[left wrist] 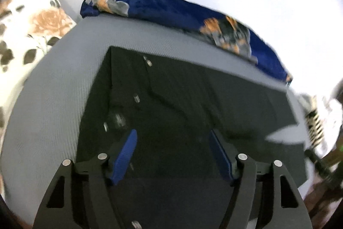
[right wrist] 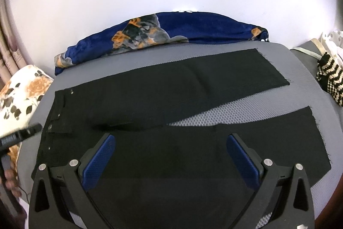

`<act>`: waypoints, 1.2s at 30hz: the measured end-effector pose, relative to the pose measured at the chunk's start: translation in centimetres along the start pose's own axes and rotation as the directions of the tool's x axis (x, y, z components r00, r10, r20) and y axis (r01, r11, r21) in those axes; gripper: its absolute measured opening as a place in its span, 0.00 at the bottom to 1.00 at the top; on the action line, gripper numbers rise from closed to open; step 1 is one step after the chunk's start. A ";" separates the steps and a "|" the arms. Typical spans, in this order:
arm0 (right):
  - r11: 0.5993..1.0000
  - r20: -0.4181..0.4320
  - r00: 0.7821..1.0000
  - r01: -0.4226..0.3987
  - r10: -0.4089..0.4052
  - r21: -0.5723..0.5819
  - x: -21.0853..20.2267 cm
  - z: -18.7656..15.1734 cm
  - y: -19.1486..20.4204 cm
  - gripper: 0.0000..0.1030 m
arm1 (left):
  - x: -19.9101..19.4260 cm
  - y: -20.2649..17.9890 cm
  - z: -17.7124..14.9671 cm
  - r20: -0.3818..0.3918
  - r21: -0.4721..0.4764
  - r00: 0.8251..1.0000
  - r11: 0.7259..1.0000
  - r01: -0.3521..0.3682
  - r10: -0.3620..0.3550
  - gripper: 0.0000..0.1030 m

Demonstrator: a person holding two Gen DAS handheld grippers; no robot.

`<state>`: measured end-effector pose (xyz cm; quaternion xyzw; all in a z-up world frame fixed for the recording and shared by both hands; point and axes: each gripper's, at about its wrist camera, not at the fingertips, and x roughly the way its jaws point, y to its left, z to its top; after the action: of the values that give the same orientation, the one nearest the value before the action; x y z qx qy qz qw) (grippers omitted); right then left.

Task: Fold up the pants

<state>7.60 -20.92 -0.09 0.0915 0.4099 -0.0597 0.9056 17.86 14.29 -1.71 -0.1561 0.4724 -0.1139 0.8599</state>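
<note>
Black pants [right wrist: 150, 100] lie flat on a grey mattress [right wrist: 246, 106], waistband with metal buttons to the left, the two legs spread apart to the right. The pants also show in the left wrist view [left wrist: 182, 104], blurred. My left gripper [left wrist: 172, 136] is open and empty, low over the waist area. My right gripper [right wrist: 170, 141] is open and empty above the near leg. The left gripper's body shows at the left edge of the right wrist view [right wrist: 19, 135].
A blue floral blanket [right wrist: 171, 29] lies bunched along the mattress's far edge by the white wall. A white floral pillow [right wrist: 19, 96] is at the left. A black-and-cream striped knit item [right wrist: 330, 78] sits at the right.
</note>
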 end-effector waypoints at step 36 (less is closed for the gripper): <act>0.959 -0.195 0.970 -0.188 0.147 -0.210 16.6 7.9 11.4 1.00 | 16.3 13.5 13.5 -0.118 -0.308 0.894 0.872 0.381 -0.433 0.36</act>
<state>26.38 -12.02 -6.10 0.0268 0.4838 0.0733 0.8717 38.54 23.34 -12.62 -0.3598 0.5170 -0.2397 0.7387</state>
